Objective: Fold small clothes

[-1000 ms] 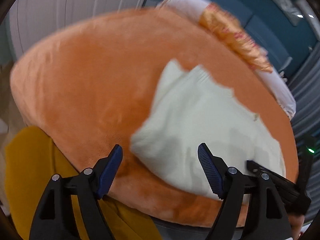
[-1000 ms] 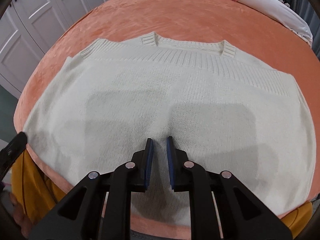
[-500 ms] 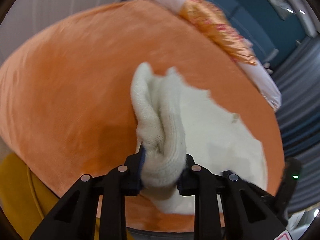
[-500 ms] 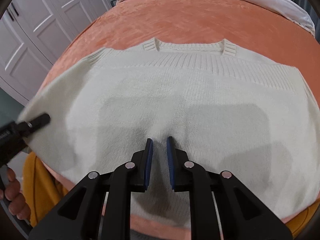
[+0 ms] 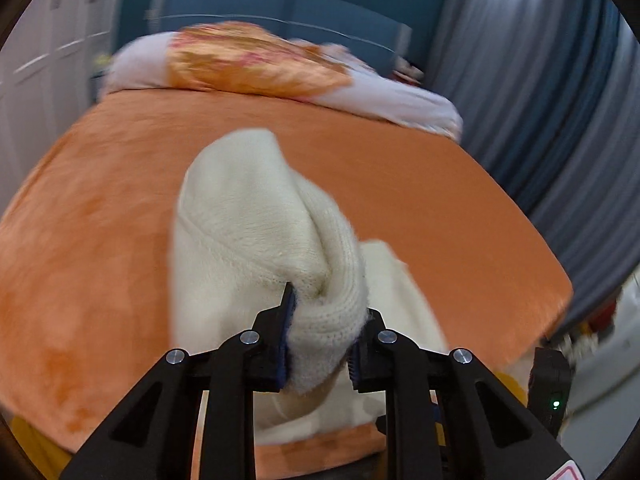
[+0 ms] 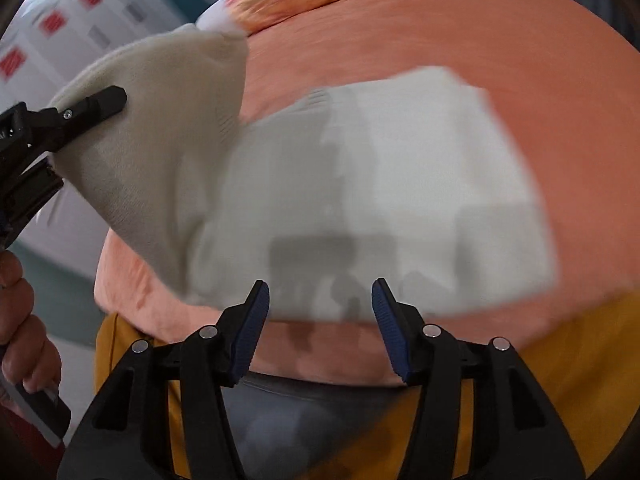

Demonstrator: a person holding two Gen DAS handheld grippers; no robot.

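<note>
Cream knitted sweater (image 6: 400, 184) lies on the orange fuzzy bedspread (image 5: 420, 184), with one side lifted up. The left gripper (image 5: 322, 344) pinches that lifted edge tight. The right gripper (image 6: 320, 320) hangs wide apart near the sweater's bottom edge, holding nothing. No writing is readable.

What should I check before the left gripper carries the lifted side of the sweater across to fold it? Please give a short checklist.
1. Left gripper shut on sweater edge: ok.
2. Lifted part clear of the orange bedspread: ok.
3. Rest of sweater lies flat: ok, though blurred.
4. Right gripper open, holding nothing: ok.
5. Right gripper out of the fold path: cannot tell.
6. Grip depth enough for the carry: cannot tell.
</note>
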